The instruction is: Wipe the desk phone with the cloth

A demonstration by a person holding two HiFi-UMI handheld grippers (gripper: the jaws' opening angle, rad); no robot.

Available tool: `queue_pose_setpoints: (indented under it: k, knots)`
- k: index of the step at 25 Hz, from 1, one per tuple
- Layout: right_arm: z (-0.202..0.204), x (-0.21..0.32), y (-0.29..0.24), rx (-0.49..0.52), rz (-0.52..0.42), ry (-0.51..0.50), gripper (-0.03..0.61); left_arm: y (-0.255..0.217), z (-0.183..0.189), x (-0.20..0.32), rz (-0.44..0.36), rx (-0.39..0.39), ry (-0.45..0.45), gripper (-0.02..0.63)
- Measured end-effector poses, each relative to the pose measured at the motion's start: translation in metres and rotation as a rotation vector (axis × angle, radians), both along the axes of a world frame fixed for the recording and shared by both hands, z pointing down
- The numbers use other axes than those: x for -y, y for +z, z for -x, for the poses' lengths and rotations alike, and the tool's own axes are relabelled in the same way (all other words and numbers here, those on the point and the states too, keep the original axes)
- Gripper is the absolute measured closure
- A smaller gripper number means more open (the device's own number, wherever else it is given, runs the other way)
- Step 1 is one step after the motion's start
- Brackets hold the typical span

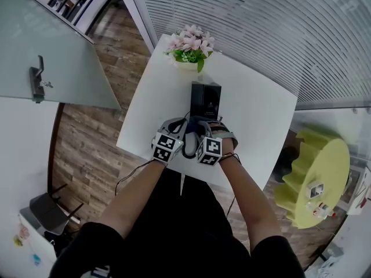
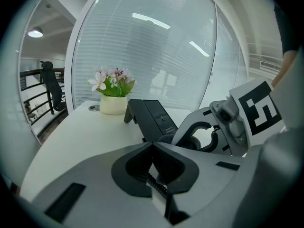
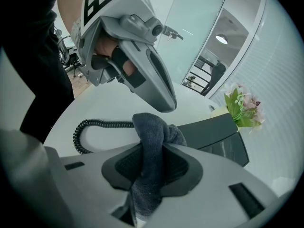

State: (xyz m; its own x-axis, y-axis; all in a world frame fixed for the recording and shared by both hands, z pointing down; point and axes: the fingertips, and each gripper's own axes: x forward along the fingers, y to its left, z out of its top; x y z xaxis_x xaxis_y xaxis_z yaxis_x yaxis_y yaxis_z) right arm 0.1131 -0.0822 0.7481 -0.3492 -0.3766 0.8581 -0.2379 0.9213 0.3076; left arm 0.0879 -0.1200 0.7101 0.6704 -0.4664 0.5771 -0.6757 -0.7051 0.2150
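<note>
The wiping looks barely begun, or at most at its near edge: the right tongs [image 3: 153, 158] are clamped on a bunched dark grey cloth [image 3: 154, 127], whose free fold pokes up toward the desk phone [image 3: 213, 132], but I cannot tell whether cloth and phone touch, so I judge nearly the whole phone is left to wipe. The left tongs [image 2: 153, 146] are together with nothing gripped that I can see, hovering just beside the right ones. The phone sits at the centre of the head view on the white tabletop [image 1: 255, 114], with a pot of pink flowers [image 1: 189, 50] above it in the frame. It is a matte black slab propped at a tilt; no dust or smears can be made out. Its coiled cord [image 3: 83, 129] loops on the tabletop at the left of the right gripper view
</note>
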Motion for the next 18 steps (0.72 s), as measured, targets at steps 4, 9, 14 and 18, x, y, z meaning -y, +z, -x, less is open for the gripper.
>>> queue_pose_setpoints:
  k: [4,9,14,18]
  knots:
    - [0.002,-0.014,0.007,-0.001,0.033,-0.016,0.466,0.0,0.001,-0.004,0.002,0.002,0.001,0.604]
    - [-0.002,-0.018,-0.008,0.077,0.038,0.037,0.465,-0.02,0.005,0.0,-0.029,-0.021,-0.01,0.604]
    - [-0.008,-0.009,-0.061,0.244,0.0,0.163,0.465,-0.06,0.009,0.011,-0.094,-0.058,-0.009,0.604]
    - [-0.017,-0.004,-0.113,0.381,-0.041,0.274,0.465,-0.103,0.007,0.015,-0.154,-0.098,0.011,0.604]
